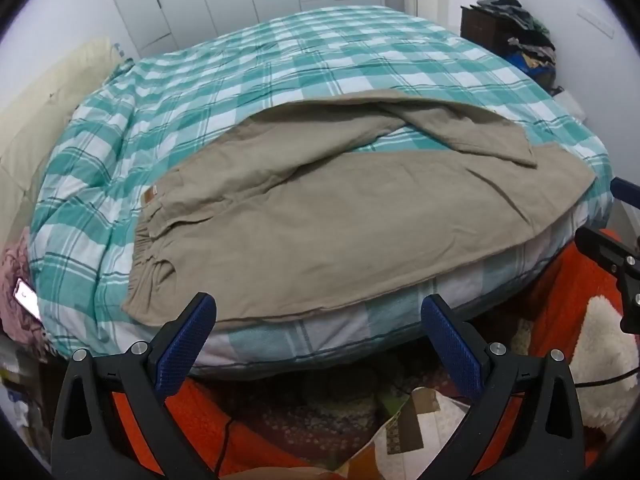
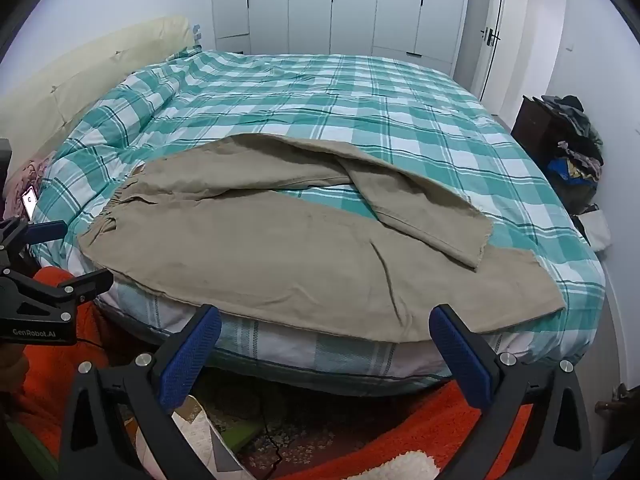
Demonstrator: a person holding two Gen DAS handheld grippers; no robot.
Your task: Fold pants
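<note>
Tan pants [image 1: 320, 216] [image 2: 304, 256] lie spread along the near edge of a bed with a teal checked cover [image 1: 280, 72] [image 2: 360, 100]. Their elastic waistband points left; the far leg is bent back over the near leg at the right. My left gripper [image 1: 318, 320] hovers open in front of the bed edge, below the pants' near hem, with nothing between its blue pads [image 1: 188, 344]. In the same way my right gripper [image 2: 326, 332] stands open before the near leg. Each gripper shows at the side of the other's view, the right one [image 1: 616, 256] and the left one [image 2: 48, 280].
White wardrobe doors [image 2: 340, 4] stand behind the bed. A dark cabinet piled with clothes [image 2: 568, 140] is at the right wall. A phone [image 1: 26, 298] lies at the bed's left end. An orange rug [image 2: 440, 440] and a paper bag [image 1: 404, 432] are on the floor.
</note>
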